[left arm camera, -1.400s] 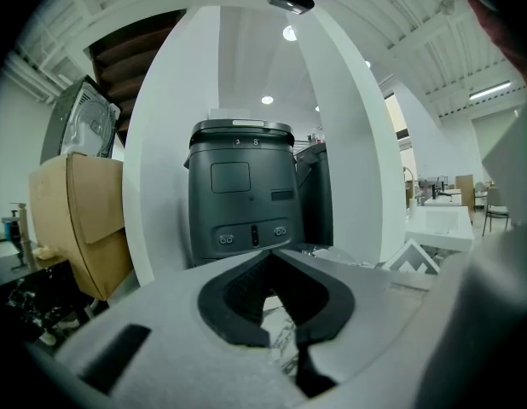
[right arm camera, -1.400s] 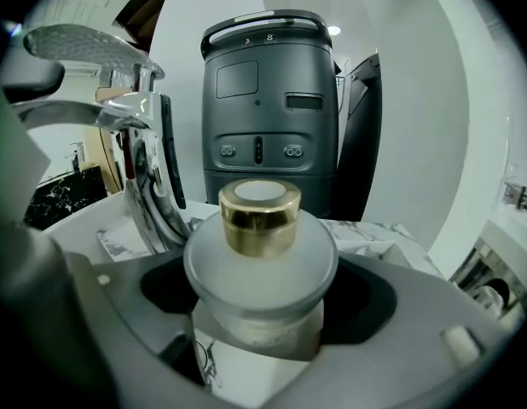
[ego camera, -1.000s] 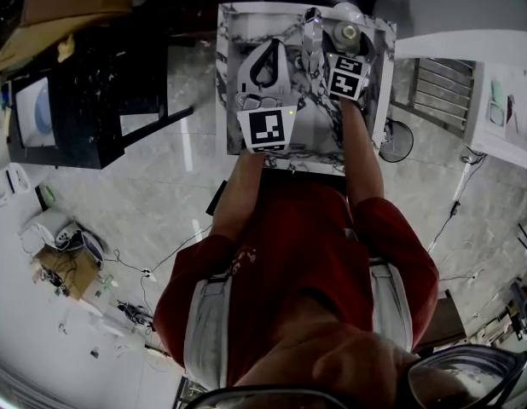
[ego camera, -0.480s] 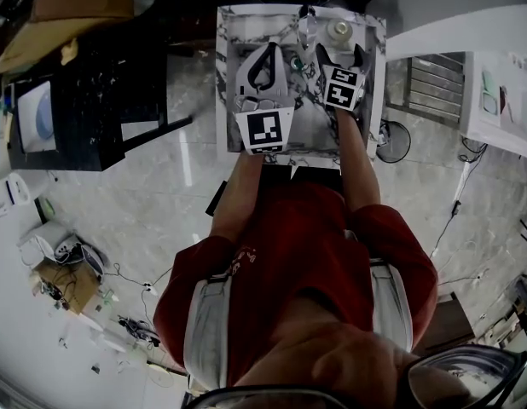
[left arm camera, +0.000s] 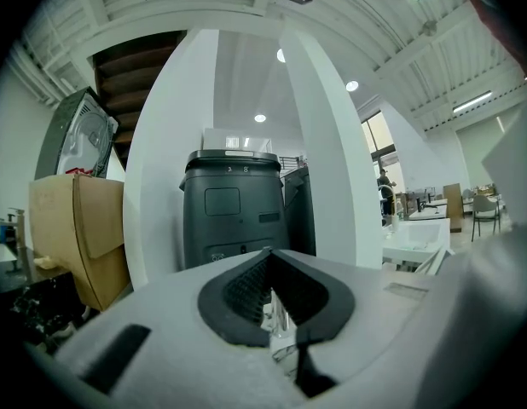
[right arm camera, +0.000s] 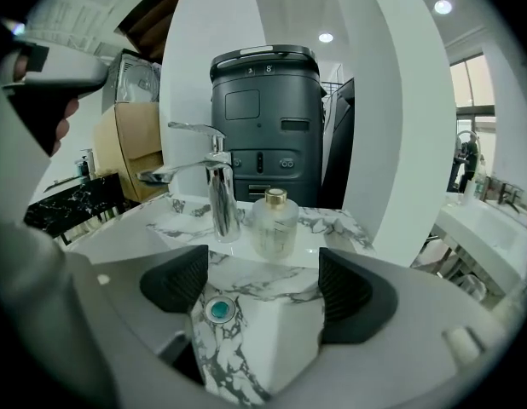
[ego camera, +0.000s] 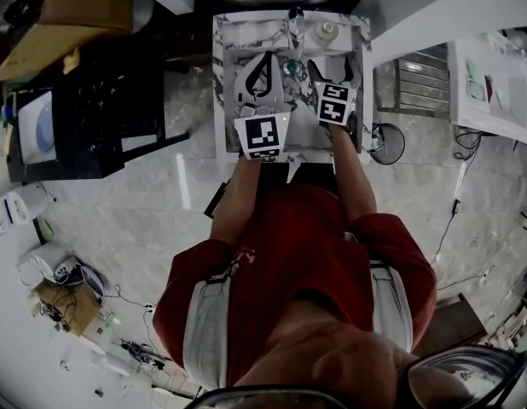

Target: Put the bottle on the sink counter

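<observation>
The right hand-held gripper [right arm camera: 262,290] has its jaws wide apart with nothing between them, just the marble basin [right arm camera: 246,356] and its teal drain plug [right arm camera: 219,310] down below the gap. Straight ahead, a clear glass bottle [right arm camera: 275,224] with a gold cap stands upright on the marble bench [right arm camera: 332,224]. The chrome faucet [right arm camera: 214,196] is just left of it, not touching. A dark grey bin-like unit [right arm camera: 268,118] sits further back.

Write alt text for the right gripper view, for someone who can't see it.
The open, empty right tool hovers over a marble sink. Beyond it, a gold-capped bottle stands upright on the counter beside the faucet, apart from the tool.
</observation>
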A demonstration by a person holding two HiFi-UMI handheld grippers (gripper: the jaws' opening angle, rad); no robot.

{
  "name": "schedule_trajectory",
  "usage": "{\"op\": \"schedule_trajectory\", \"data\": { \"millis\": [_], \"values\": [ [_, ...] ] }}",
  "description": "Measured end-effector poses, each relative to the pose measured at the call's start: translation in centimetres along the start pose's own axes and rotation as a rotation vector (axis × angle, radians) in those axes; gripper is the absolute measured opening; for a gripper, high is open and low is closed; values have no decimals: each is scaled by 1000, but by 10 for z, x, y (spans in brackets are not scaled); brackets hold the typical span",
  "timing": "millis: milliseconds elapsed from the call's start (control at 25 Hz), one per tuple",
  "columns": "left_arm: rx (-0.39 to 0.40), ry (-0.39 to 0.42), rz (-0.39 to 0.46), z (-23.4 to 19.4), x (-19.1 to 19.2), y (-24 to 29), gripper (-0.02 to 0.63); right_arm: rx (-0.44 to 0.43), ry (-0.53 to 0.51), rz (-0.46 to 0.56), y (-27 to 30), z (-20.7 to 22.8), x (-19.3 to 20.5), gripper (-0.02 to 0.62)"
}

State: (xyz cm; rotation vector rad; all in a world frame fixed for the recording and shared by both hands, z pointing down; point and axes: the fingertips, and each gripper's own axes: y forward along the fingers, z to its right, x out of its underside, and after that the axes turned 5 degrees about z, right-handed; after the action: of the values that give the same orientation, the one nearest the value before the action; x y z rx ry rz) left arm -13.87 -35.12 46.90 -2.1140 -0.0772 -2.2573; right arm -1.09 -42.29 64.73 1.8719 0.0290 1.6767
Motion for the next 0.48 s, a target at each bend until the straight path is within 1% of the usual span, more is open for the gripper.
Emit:
{"op": "schedule_trajectory", "data": {
  "millis": [200,320,480],
  "values": [
    [20,10,17,6,-9,-13,-5,2,1,41,-26,-3,-12,408],
    [29,13,28,8,-14,-20,-5,3,4,82,-43,-5,-27,408],
    [43,21,41,10,-20,-28,-5,-8,-25,142,-64,-11,-52,408]
  ]
}}
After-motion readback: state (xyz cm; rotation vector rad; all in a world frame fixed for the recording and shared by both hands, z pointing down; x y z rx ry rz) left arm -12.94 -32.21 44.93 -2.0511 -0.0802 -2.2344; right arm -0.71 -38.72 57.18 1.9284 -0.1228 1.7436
